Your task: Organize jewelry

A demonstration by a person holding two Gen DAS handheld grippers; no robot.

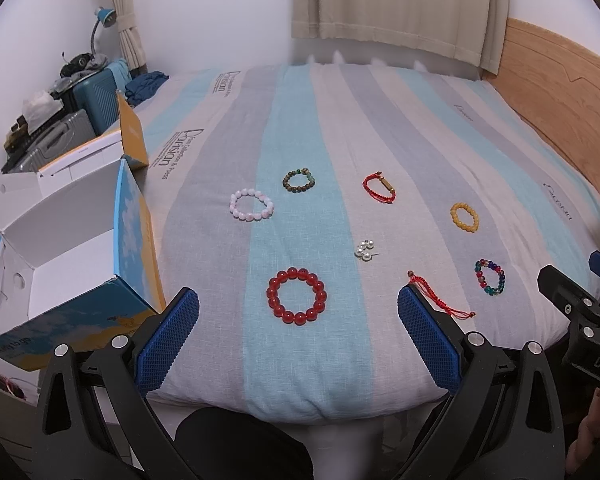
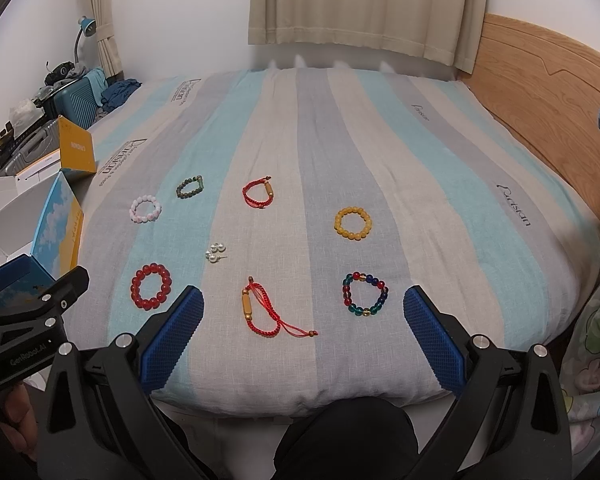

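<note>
Left tongs [image 1: 298,308] and right tongs [image 2: 303,306], both spread wide and empty, above the near edge of the striped bed [image 2: 440,168]. Red bead bracelet [image 1: 296,295] as landmark: open box [image 1: 76,256] to its left; pearl earrings [image 1: 365,250] beyond and right; pink bracelet [image 1: 251,204] beyond; red cord bracelet [image 2: 260,310] and multicoloured bracelet [image 2: 365,294] to its right

I see bedspread [image 2: 340,140] matt woven cloth | red bead bracelet [image 1: 296,296] glossy | headboard [image 2: 540,92] smooth wood | finger pads [image 2: 172,336] textured blue rubbery | box [image 1: 132,216] printed cardboard
</note>
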